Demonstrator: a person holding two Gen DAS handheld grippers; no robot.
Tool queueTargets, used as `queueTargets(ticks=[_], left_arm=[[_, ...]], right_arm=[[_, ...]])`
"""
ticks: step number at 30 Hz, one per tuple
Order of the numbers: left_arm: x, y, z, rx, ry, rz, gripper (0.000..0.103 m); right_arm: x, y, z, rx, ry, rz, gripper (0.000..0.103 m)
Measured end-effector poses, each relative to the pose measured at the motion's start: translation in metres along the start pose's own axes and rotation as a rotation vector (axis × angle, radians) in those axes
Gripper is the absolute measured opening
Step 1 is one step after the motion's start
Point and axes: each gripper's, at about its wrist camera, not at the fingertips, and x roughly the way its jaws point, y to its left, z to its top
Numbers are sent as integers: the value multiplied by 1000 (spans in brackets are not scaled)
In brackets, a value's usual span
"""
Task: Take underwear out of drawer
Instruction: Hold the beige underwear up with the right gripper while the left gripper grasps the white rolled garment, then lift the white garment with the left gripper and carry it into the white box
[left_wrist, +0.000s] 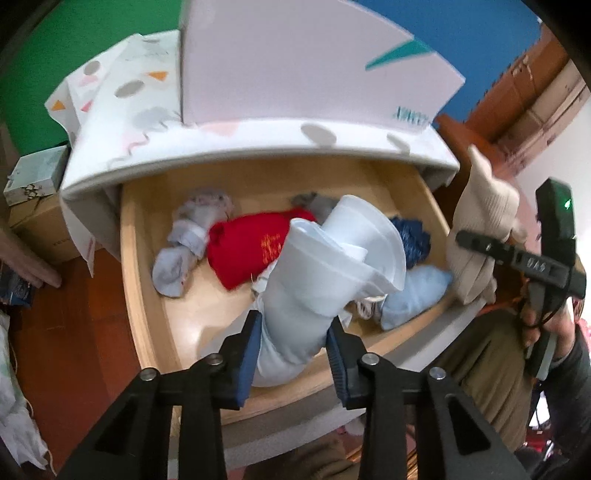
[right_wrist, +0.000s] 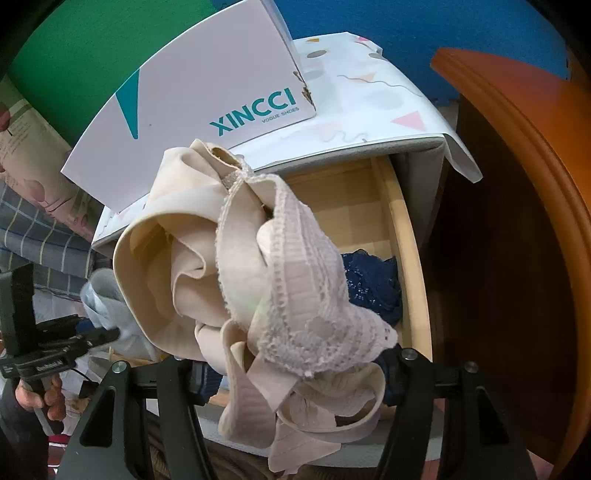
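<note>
The wooden drawer (left_wrist: 140, 280) stands pulled out of a white cabinet. My left gripper (left_wrist: 293, 352) is shut on a rolled pale blue-white underwear piece (left_wrist: 317, 269), which is raised over the drawer's front half. Left in the drawer are a red garment (left_wrist: 251, 251), a grey-blue one (left_wrist: 181, 258), a navy lace one (left_wrist: 413, 240) and a light blue one (left_wrist: 413, 295). My right gripper (right_wrist: 295, 373) is shut on a beige lace-trimmed underwear bundle (right_wrist: 258, 277), held above the drawer's right front corner. That bundle (left_wrist: 480, 229) also shows in the left wrist view.
A white shoe box (right_wrist: 207, 92) lies on the patterned cloth (right_wrist: 388, 96) covering the cabinet top. Cardboard boxes (left_wrist: 37, 177) stand left of the cabinet. Orange wooden furniture (right_wrist: 517, 221) rises close on the right. A person's hand (right_wrist: 40, 395) grips the left tool.
</note>
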Motion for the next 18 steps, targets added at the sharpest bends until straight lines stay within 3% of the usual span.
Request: queueTargets(ticks=[18], left_arm=[[-45,-8,6,-59,-130,16,30]], right_arm=[[1,2,1,-1,6,-5,60]])
